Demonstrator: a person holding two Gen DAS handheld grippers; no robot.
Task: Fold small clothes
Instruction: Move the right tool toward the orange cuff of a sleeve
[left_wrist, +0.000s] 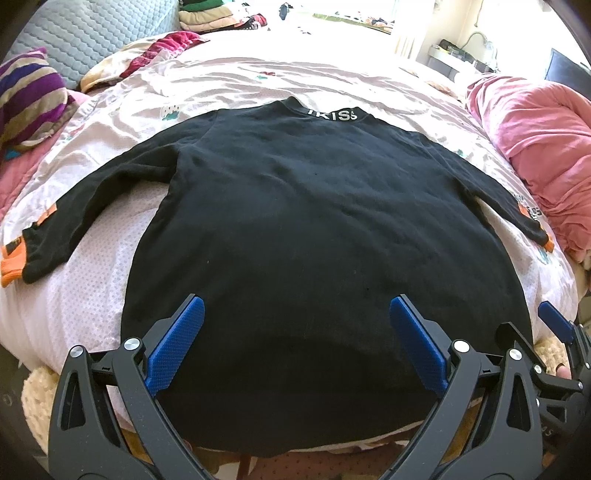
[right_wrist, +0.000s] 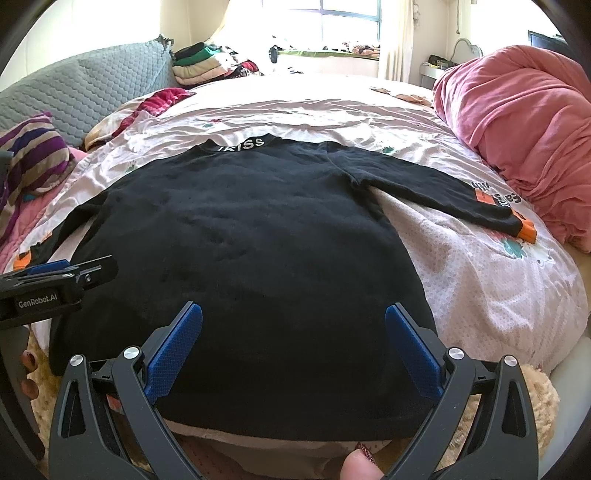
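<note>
A black long-sleeved top (left_wrist: 314, 221) (right_wrist: 243, 236) lies flat on the bed, collar far, hem near me. White letters mark its collar (left_wrist: 332, 114) (right_wrist: 242, 144). Both sleeves spread outward and end in orange cuffs (left_wrist: 13, 264) (right_wrist: 528, 230). My left gripper (left_wrist: 295, 314) hovers open over the hem, nothing between its blue pads. My right gripper (right_wrist: 293, 323) stands open the same way over the hem's right half. The right gripper's fingers (left_wrist: 554, 321) show at the left view's right edge; the left gripper's fingers (right_wrist: 70, 271) show at the right view's left edge.
A pale pink sheet (left_wrist: 229, 77) covers the bed. A pink duvet (right_wrist: 517, 129) is bunched at the right. A striped pillow (left_wrist: 29, 96) and a grey quilted headboard (right_wrist: 92, 88) are at the left. Folded clothes (right_wrist: 199, 66) sit far back. A fingertip (right_wrist: 360, 467) shows at the bottom.
</note>
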